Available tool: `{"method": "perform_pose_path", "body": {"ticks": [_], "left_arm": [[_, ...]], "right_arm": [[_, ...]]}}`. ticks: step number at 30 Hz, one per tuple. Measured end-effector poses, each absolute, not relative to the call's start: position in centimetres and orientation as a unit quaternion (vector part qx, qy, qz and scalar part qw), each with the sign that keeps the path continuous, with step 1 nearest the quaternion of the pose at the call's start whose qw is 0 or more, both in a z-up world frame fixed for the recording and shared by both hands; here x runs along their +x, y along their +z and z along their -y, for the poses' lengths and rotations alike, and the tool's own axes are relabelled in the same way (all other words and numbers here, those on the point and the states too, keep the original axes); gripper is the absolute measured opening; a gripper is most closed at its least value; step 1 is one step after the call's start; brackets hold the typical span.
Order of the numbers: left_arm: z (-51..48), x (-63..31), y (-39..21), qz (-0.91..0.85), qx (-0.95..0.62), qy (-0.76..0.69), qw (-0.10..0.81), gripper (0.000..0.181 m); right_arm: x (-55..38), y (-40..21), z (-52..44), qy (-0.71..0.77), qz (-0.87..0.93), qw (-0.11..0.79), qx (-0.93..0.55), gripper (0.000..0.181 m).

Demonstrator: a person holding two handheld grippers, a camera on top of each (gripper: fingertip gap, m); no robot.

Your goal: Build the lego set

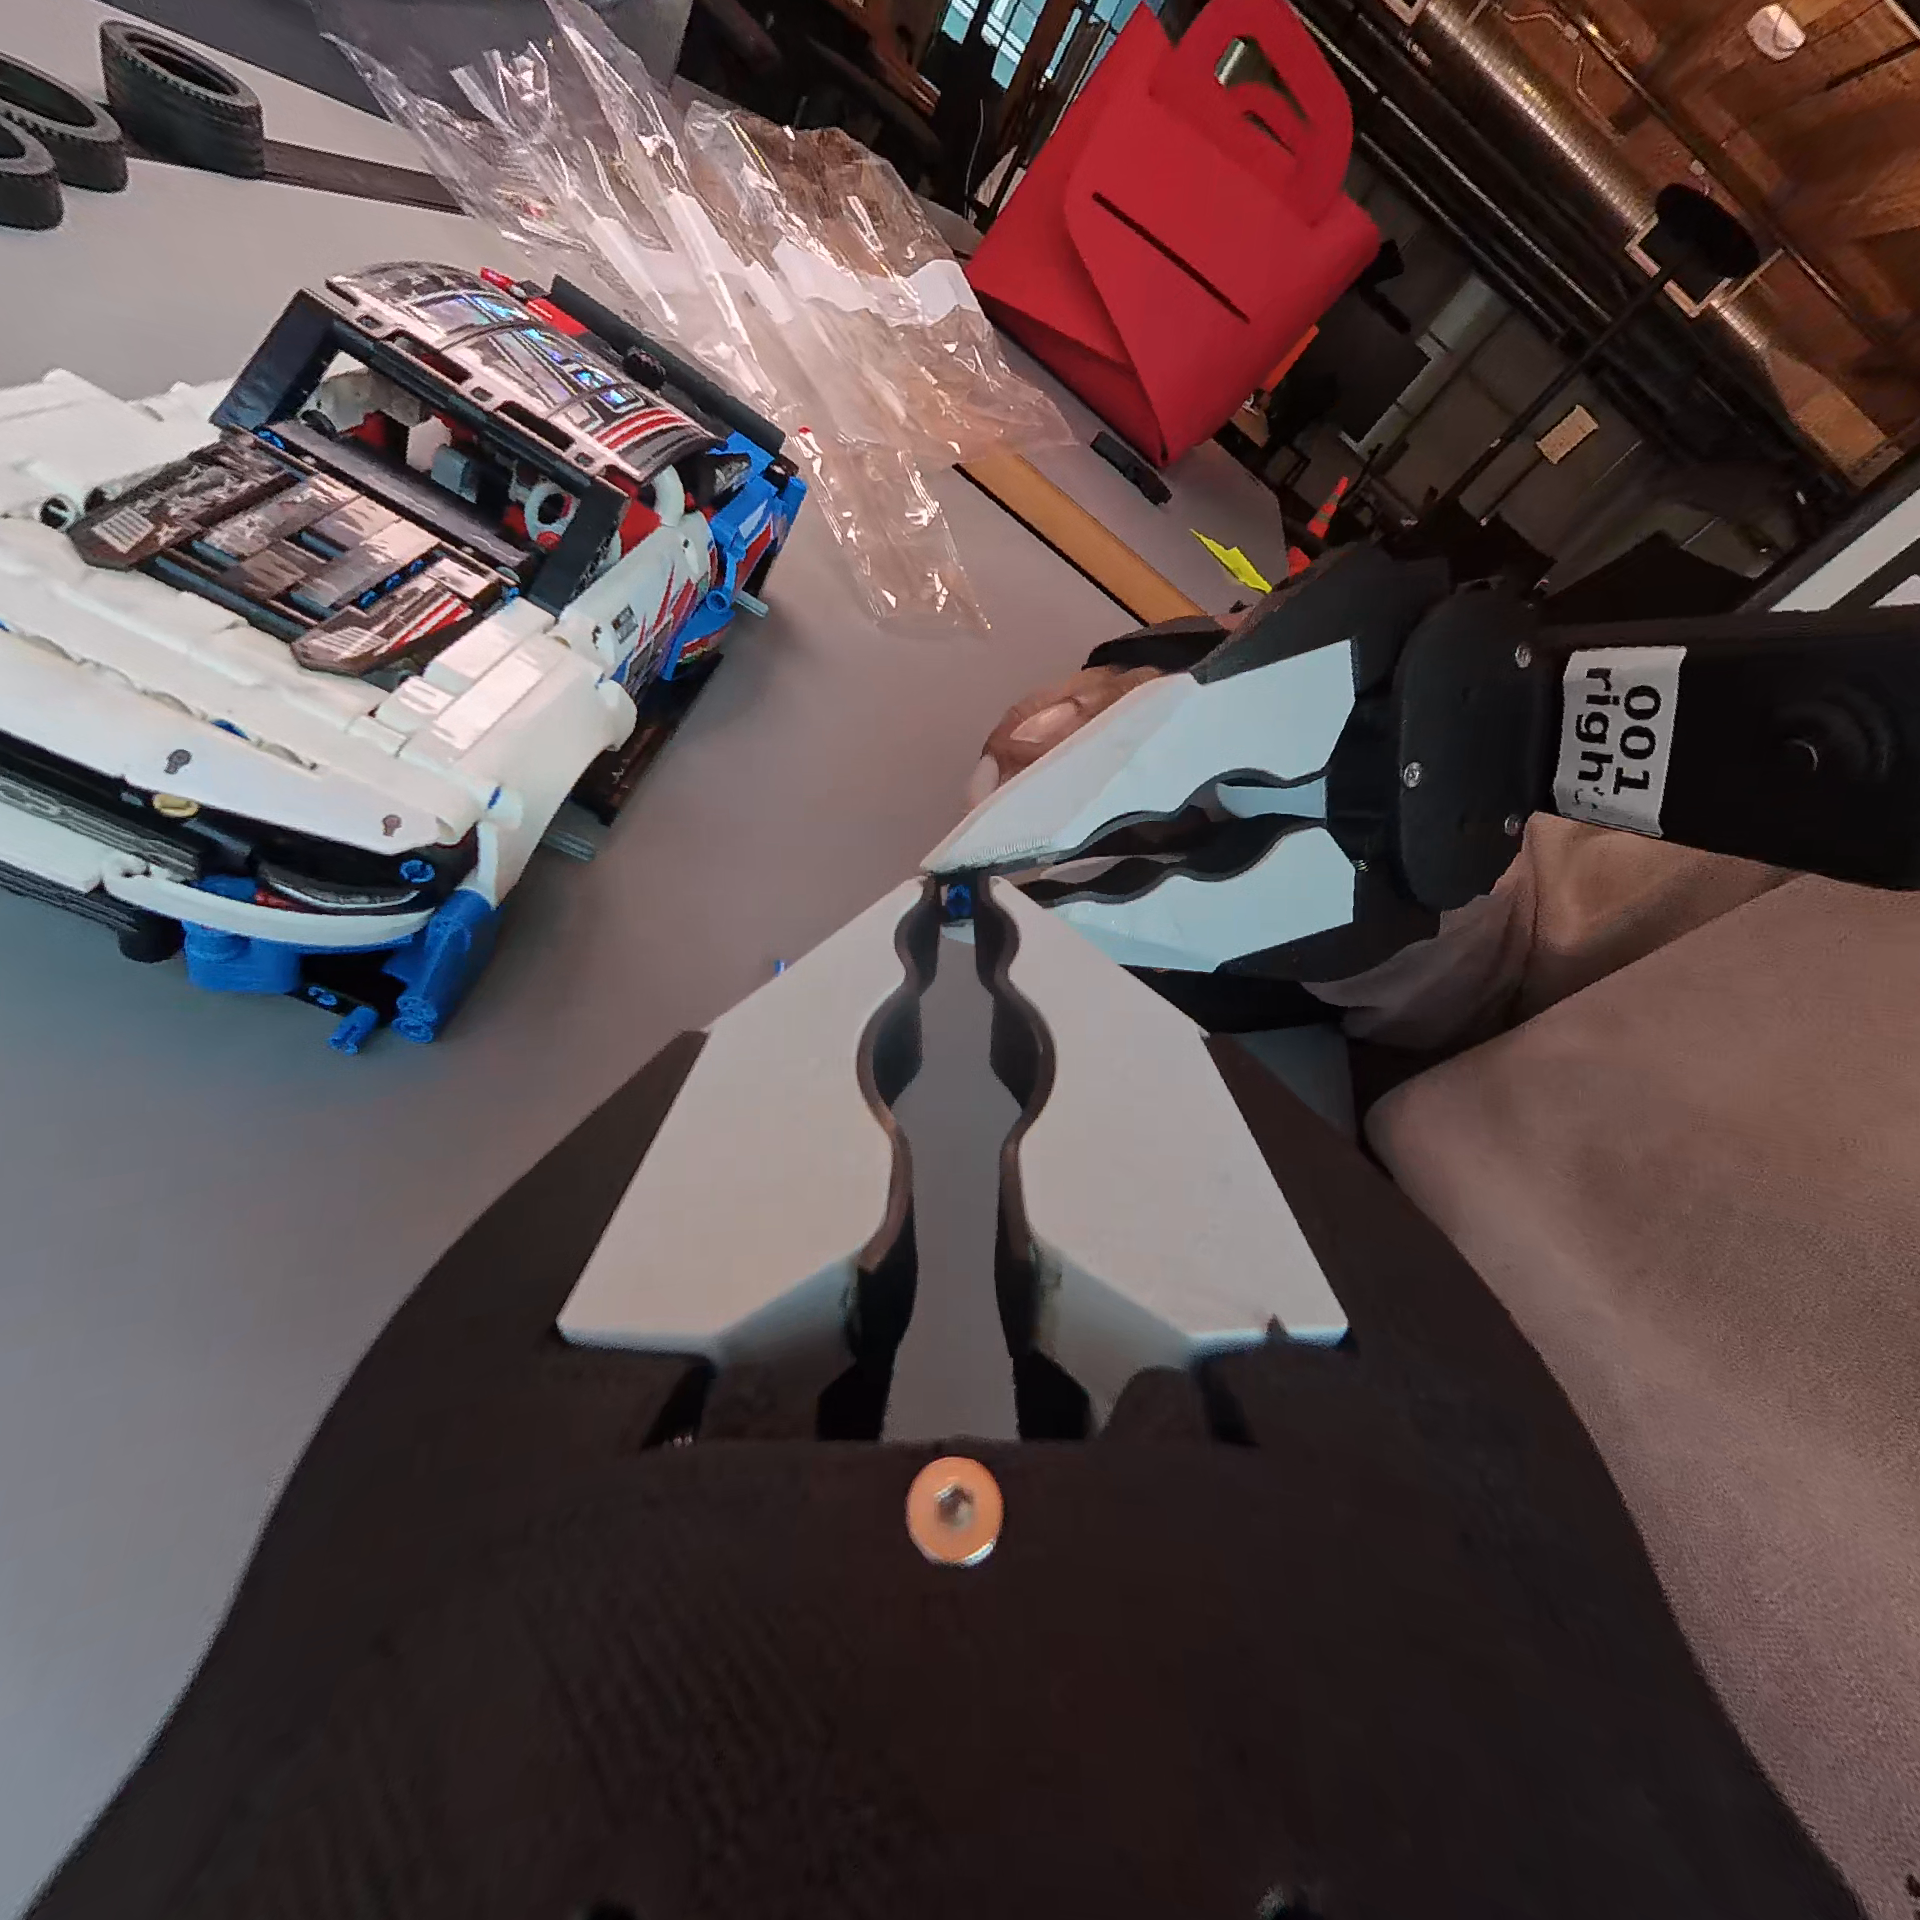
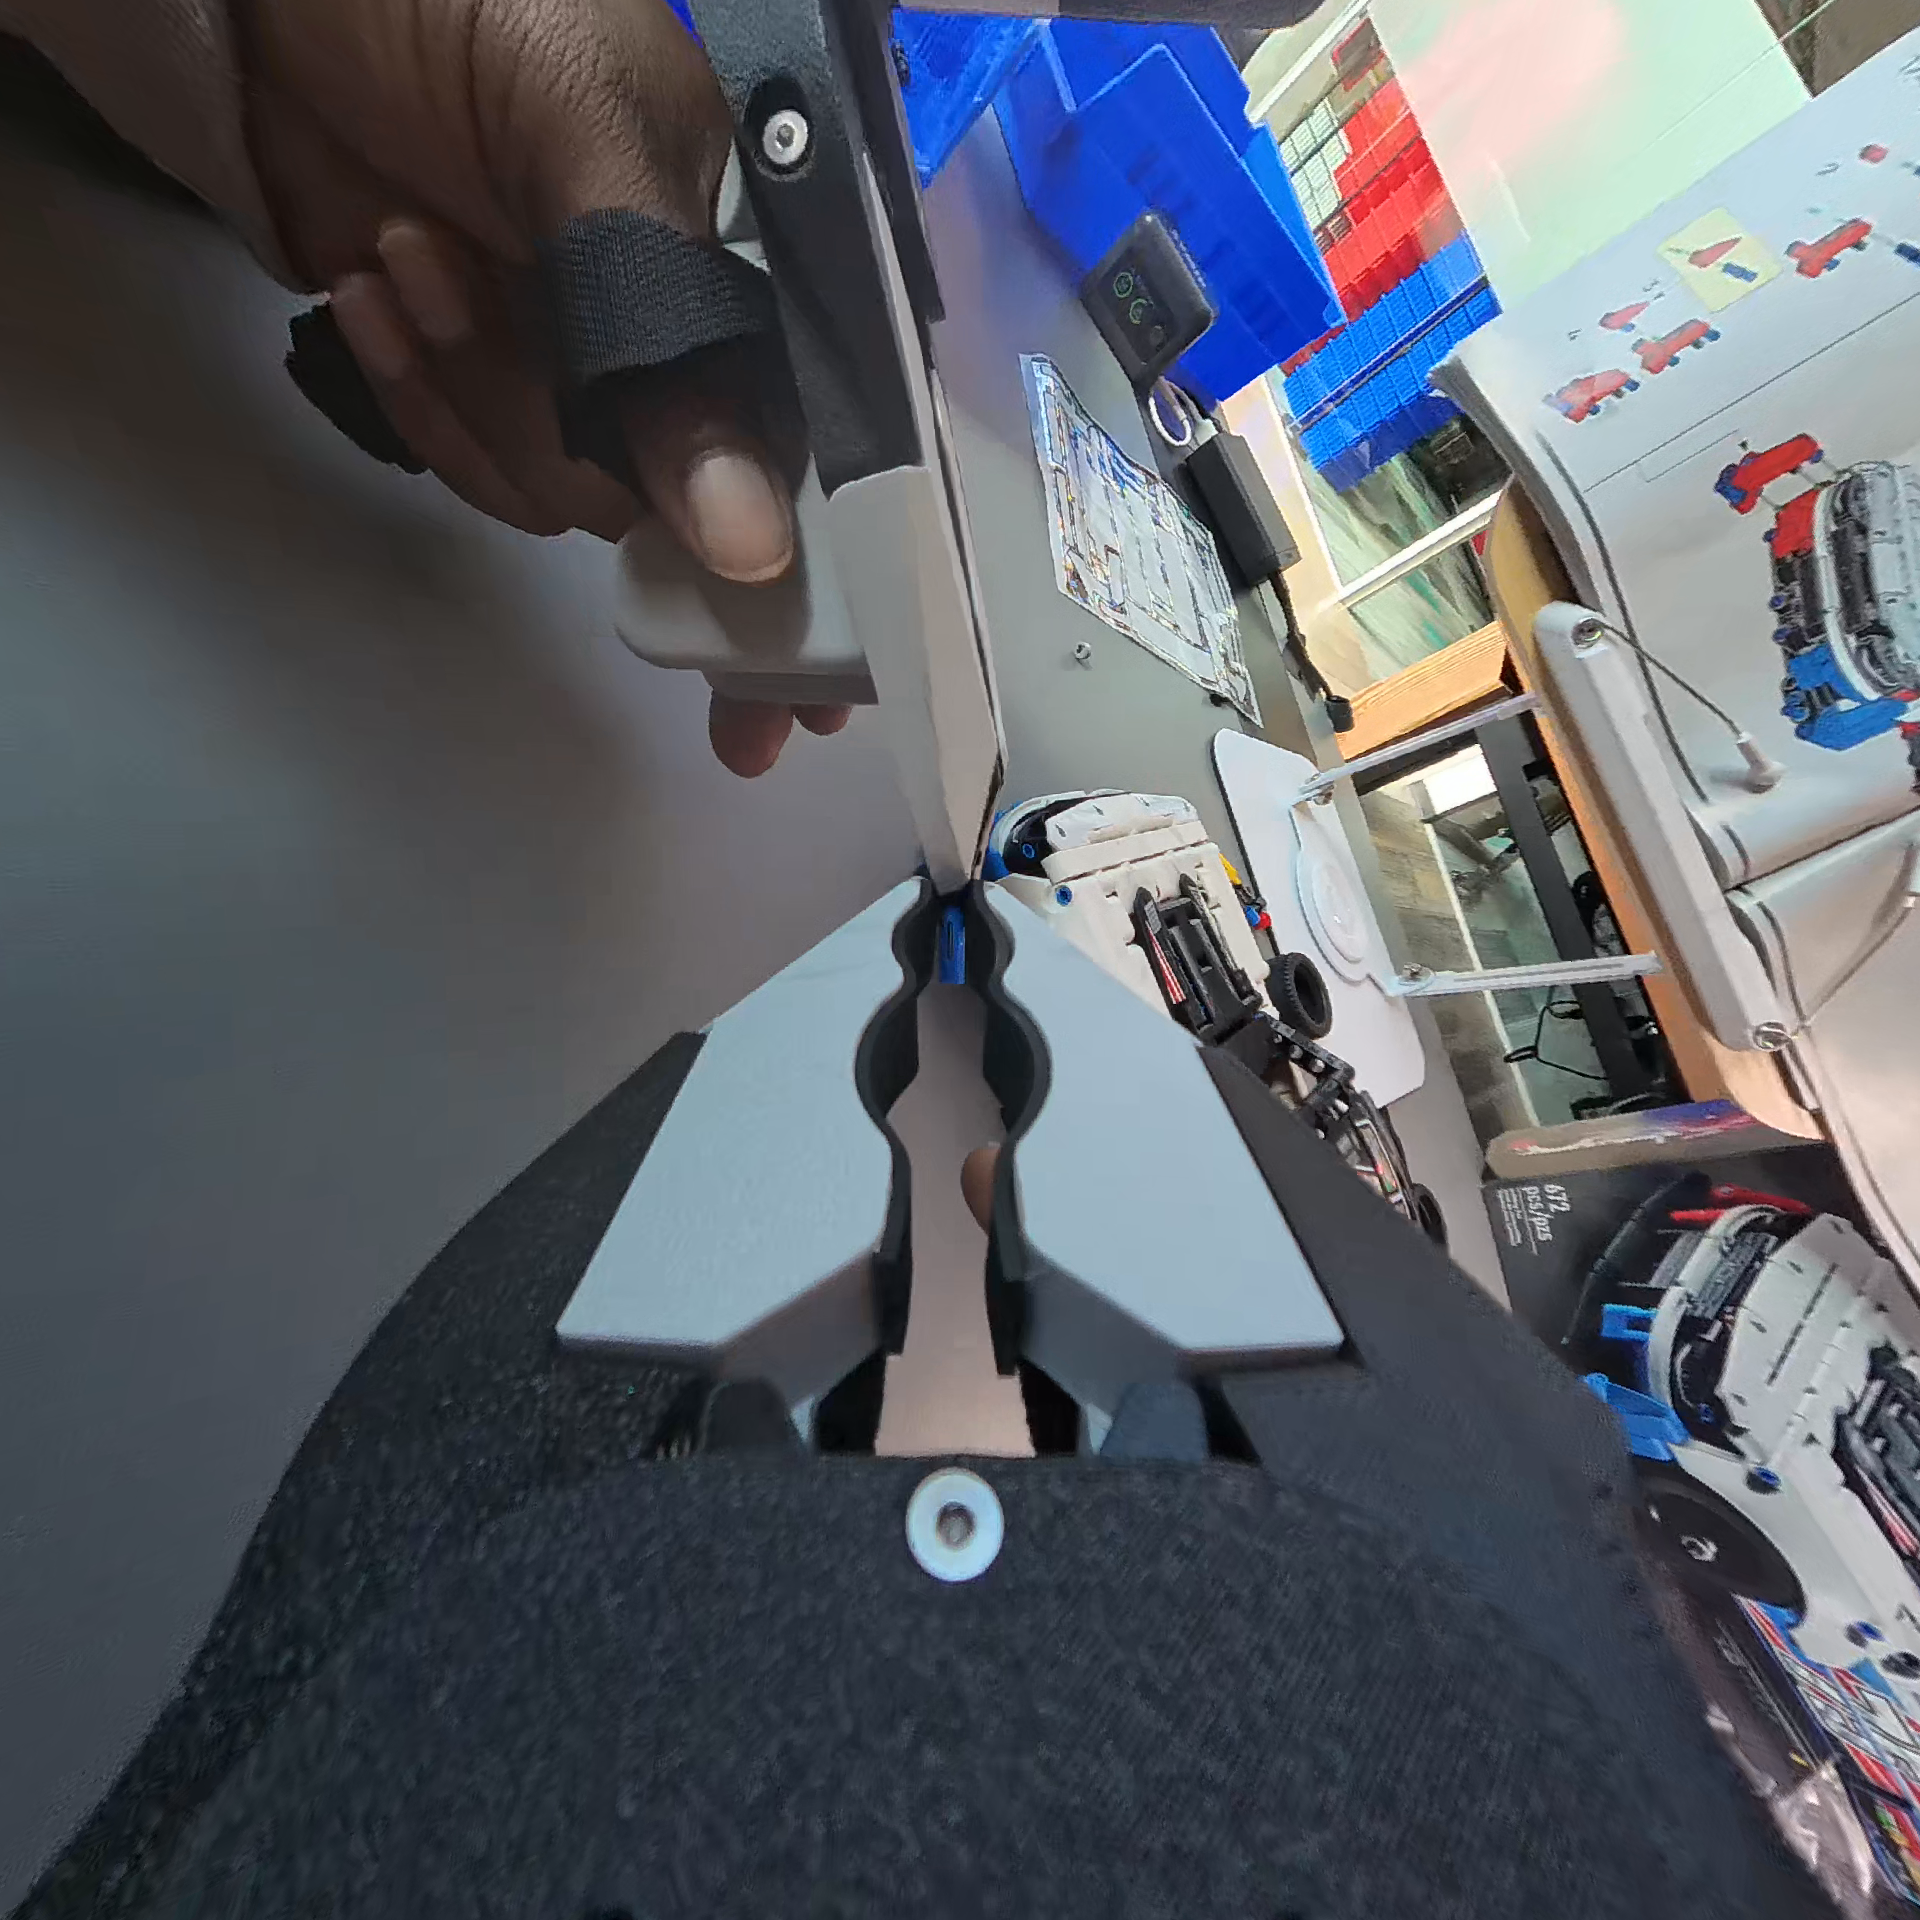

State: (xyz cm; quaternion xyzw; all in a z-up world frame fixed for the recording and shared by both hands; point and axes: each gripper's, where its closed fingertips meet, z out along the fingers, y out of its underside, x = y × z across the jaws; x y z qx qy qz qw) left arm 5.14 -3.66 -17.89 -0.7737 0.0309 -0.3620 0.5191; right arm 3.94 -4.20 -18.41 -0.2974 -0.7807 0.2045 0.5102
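Left gripper point(image 1: 958, 902): its two white fingers with wavy black pads are nearly closed, and a small blue lego pin point(image 1: 956, 902) is pinched at the tips.
Right gripper point(image 2: 951, 914): its fingers are nearly closed too, and the same small blue lego pin point(image 2: 951, 951) is squeezed between the black pads.
Meeting point: the tips of both grippers are brought together on the pin, above the grey table point(image 1: 260, 1247).
Hand on the left tool: a hand point(image 2: 499, 312) is seen gripping the left gripper, with a black strap point(image 2: 644, 291) over one finger.
Lego car: the white, blue and red lego race car point(image 1: 343, 644) is set on the table, well apart from the pin, with its black roof frame lifted.
Tyres: black rubber tyres point(image 1: 187, 99) are laid at the far edge of the table.
Bags: clear crinkled plastic bags point(image 1: 748, 312) are spread just behind the car.
Booklet: an open instruction booklet point(image 2: 1756, 364) is propped on a white stand.
Bins: blue plastic bins point(image 2: 1143, 187) are stacked at the back.
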Motion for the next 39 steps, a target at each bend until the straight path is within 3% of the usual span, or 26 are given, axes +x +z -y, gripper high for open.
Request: {"method": "perform_pose_path", "body": {"ticks": [9, 21, 23, 26, 32, 35, 39], "left_arm": [[5.5, 5.9, -14.2, 0.005, -0.658, -0.575, 0.486, 0.002], [5.7, 6.9, -14.0, 0.007, -0.643, -0.608, 0.465, 0.003], [5.1, 6.4, -14.6, 0.003, -0.664, -0.569, 0.485, 0.004], [4.2, 5.0, -17.6, -0.047, -0.754, -0.421, 0.503, 0.019], [3.6, 5.2, -23.8, -0.223, -0.853, -0.193, 0.431, 0.036], [2.8, 5.1, -24.7, -0.309, -0.845, -0.161, 0.407, 0.044], [2.3, 5.9, -25.4, -0.38, -0.826, -0.183, 0.375, 0.055]], "right_arm": [[6.0, -14.1, 5.8, 0.447, 0.707, 0.479, -0.266, 0.01], [6.5, -14.3, 6.2, 0.467, 0.717, 0.441, -0.271, 0.002], [6.3, -14.3, 4.7, 0.462, 0.711, 0.436, -0.303, 0.002], [6.9, -15.4, 1.3, 0.45, 0.715, 0.396, -0.36, 0.002], [8.2, -20.3, 0.1, 0.418, 0.769, 0.302, -0.378, 0.002], [8.9, -20.4, 2.2, 0.451, 0.779, 0.258, -0.352, 0.002], [8.0, -21.5, 3.3, 0.411, 0.795, 0.275, -0.353, 0.002]]}}
